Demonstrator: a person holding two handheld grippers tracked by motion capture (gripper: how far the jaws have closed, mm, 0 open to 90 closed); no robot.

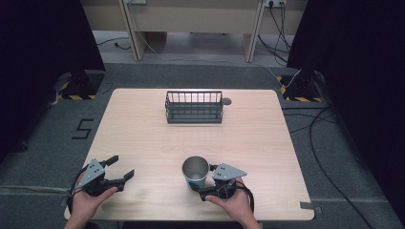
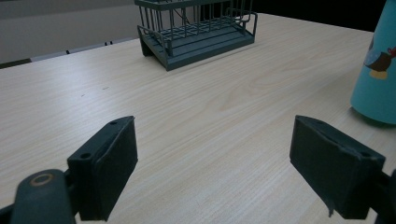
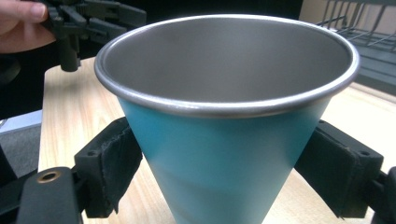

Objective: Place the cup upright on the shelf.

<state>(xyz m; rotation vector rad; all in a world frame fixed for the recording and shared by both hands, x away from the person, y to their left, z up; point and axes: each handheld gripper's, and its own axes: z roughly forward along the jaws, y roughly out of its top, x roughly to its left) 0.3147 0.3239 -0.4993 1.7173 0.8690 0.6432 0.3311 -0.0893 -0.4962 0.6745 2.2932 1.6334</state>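
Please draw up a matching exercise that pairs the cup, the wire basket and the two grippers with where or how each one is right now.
Things:
1. cup
2. wire basket
3. left gripper
4. right gripper

States:
A. open over bare tabletop
B. jaws on either side of the teal wall
C. empty, at the table's far middle
D. upright, steel inside, near the front edge

Pairs: 1-D, 2-C, 3-A, 4-B

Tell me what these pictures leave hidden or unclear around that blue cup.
- Cup base: cut off by the bottom edge in the right gripper view.
- Printed figure on the cup: cut off by the right edge in the left gripper view.
- Right tool: whether its pads press the cup, the cup wall hides it.
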